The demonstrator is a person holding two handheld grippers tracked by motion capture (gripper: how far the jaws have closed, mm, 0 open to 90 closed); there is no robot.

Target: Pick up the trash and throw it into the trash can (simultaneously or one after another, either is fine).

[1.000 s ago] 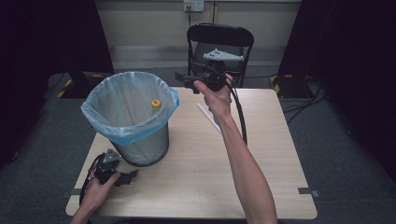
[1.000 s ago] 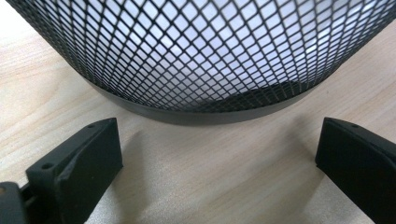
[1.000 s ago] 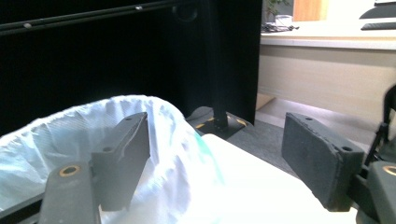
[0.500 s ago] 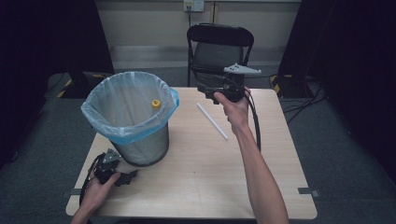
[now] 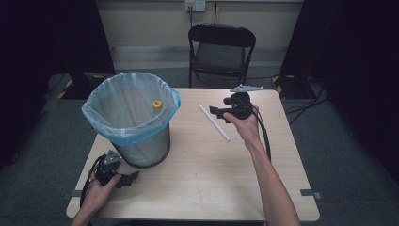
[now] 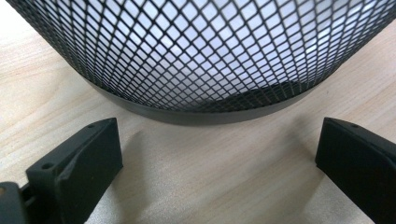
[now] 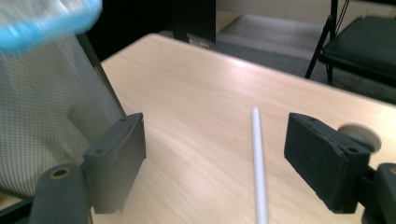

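The white straw (image 7: 258, 172) runs off the bottom edge, its near end seemingly blurred.

White straw (image 5: 214, 122): thin, straight, lying flat on the wooden table, angled diagonally, right of the mesh wastebasket (image 5: 141, 146). Basket stands upright, blue bag liner folded over rim, small yellow item inside.

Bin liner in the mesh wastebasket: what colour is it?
Light blue, translucent; the bin liner is folded over the rim of the black mesh wastebasket. The high view shows it best.
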